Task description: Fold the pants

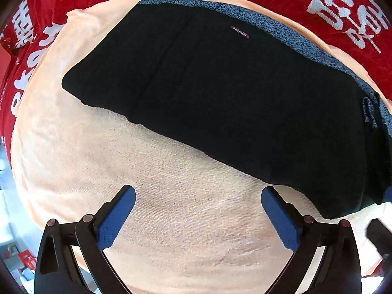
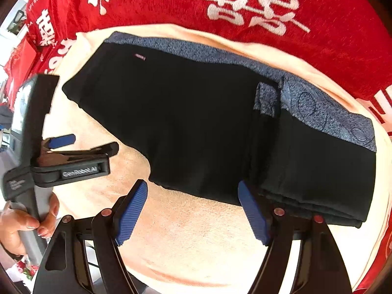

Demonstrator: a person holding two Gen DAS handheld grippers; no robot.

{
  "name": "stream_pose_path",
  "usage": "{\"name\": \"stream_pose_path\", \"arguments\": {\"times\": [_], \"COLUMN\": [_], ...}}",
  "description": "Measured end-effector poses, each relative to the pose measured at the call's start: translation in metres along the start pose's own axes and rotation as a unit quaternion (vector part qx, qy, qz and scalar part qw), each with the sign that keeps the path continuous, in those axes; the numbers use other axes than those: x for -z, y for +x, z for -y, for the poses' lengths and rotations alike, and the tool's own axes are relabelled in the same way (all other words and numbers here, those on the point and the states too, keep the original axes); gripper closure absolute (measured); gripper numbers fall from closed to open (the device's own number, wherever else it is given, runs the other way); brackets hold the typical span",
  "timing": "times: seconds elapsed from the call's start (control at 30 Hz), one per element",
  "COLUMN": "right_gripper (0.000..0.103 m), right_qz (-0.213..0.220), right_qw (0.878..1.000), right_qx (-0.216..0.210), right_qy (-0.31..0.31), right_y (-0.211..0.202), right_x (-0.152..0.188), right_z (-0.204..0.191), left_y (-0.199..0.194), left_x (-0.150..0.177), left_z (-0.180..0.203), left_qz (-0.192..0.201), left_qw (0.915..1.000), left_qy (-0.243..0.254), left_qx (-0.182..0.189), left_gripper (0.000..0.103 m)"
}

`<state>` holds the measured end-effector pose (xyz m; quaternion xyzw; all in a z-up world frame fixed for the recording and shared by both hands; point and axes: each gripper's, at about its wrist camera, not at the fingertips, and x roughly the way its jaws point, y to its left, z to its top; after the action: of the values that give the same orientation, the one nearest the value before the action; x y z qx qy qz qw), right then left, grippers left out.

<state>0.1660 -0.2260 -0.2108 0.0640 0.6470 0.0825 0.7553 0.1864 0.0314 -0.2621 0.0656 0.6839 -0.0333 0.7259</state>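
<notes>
Left wrist view shows the black pants (image 1: 220, 103) lying folded into a long, compact bundle on a peach towel (image 1: 171, 220), which covers a desk draped in a red cloth with white characters (image 1: 343, 7). The bundle runs slantwise across the far half of the towel, from the far left toward the near right edge. The left gripper (image 1: 198, 215) hovers over bare towel just short of the pants' near edge, its blue-padded jaws spread wide and holding nothing.

From the right wrist view, the right gripper (image 2: 193, 210) also has its jaws spread apart and empty, one blue pad just beside the near edge of the pants (image 2: 208, 127), perhaps brushing it; I cannot tell for sure. The left gripper (image 2: 80, 152) is seen from the side over the towel's (image 2: 196, 252) left part, held by a hand (image 2: 22, 220), clear of the fabric.

By my judgement the folding is largely done. The legs look laid over each other, and at the right end several layers are stacked, so the bundle has been doubled at least once. What may remain is one more fold to shorten it, or only a smoothing of the edges.

The pants are plain black with a speckled blue-grey band (image 2: 318, 103) along the far edge, bearing faint circular line patterns, and a small pinkish label (image 1: 240, 32) near the far edge. The surface lies mostly flat, with few wrinkles.
</notes>
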Motion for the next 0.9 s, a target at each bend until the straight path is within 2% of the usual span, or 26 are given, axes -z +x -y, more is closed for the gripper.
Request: {"name": "stream_pose_path", "arguments": {"times": [0.1, 0.3, 0.37, 0.43, 0.73, 0.9], "right_gripper": [0.024, 0.024, 0.024, 0.024, 0.024, 0.024], "right_qz": [0.004, -0.008, -0.011, -0.011, -0.012, -0.009], "right_qw": [1.000, 1.000, 1.000, 1.000, 1.000, 1.000], "right_qx": [-0.003, -0.006, -0.006, -0.003, -0.011, -0.011], "right_qy": [0.004, 0.018, 0.018, 0.013, 0.014, 0.012], "right_y": [-0.004, 0.007, 0.010, 0.011, 0.011, 0.010], "right_x": [-0.002, -0.004, -0.003, -0.002, 0.000, 0.000], "right_z": [0.002, 0.008, 0.008, 0.005, 0.007, 0.006], "left_y": [0.008, 0.020, 0.028, 0.038, 0.054, 0.055], "left_x": [0.001, 0.005, 0.006, 0.009, -0.005, 0.008], "left_z": [0.000, 0.008, 0.018, 0.035, 0.044, 0.053], "left_qz": [-0.008, -0.010, -0.022, -0.035, -0.077, -0.069], "left_qw": [1.0000, 0.9994, 0.9965, 0.9892, 0.9843, 0.9842], "left_qy": [-0.005, 0.017, 0.047, 0.091, 0.092, 0.086], "left_qx": [0.001, -0.029, -0.065, -0.109, -0.130, -0.139], "left_gripper": [0.000, 0.000, 0.000, 0.000, 0.000, 0.000]}}
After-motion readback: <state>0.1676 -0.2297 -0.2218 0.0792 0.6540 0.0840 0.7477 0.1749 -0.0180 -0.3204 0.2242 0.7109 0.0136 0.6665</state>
